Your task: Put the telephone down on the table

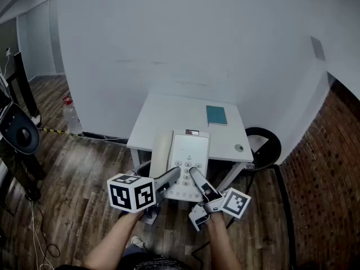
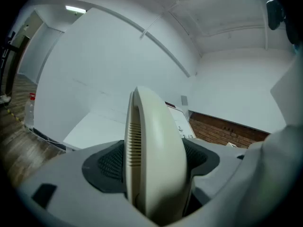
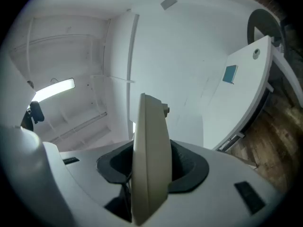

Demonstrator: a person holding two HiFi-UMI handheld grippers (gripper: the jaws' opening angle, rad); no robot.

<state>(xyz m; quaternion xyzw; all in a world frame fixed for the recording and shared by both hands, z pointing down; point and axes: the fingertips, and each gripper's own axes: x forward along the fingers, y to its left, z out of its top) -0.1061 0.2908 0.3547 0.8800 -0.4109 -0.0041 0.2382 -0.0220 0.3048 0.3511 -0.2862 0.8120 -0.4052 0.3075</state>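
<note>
The table stands mid-frame in the head view, its far edge against the wall. The telephone overlaps the table's near edge, its lower end reaching past that edge toward the bottom of the frame; whether it rests on the tabletop cannot be told. The left gripper clamps this lower end from the lower left. The right gripper clamps it just beside, from the lower right. A booklet lies on the table, up and right of the telephone. A bottle stands on the floor left of the table.
</note>
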